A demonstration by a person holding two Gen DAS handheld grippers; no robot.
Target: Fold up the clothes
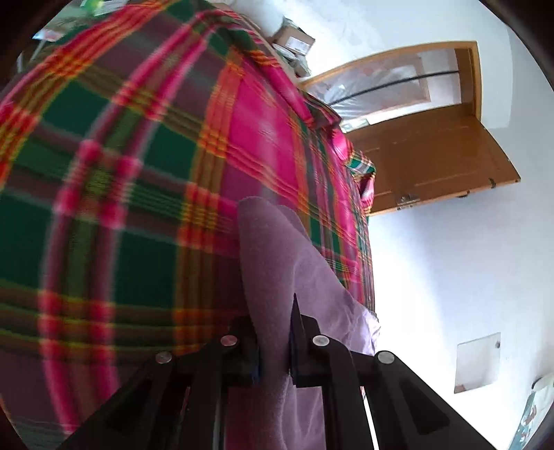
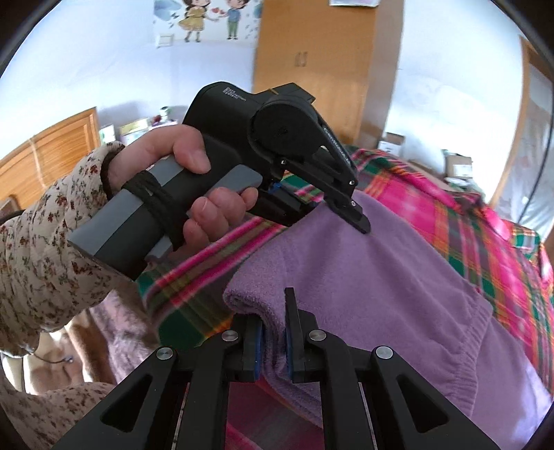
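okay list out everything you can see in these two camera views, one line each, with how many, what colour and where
sweater: one, purple, lying on the bed, its edge pinched by both claws
bedspread: one, pink, green and orange plaid, covering the bed under the sweater
door: one, brown wood, open, beyond the bed in the left view
wardrobe: one, brown wood, against the far wall in the right view
cartoon sticker: one, a pair of figures, on the white wall beside the wardrobe
boxes: a few, cardboard, past the far side of the bed
left claw: black, shut on the sweater
right claw: black, shut on the sweater
hand: one, floral sleeve, gripping the left claw's handle
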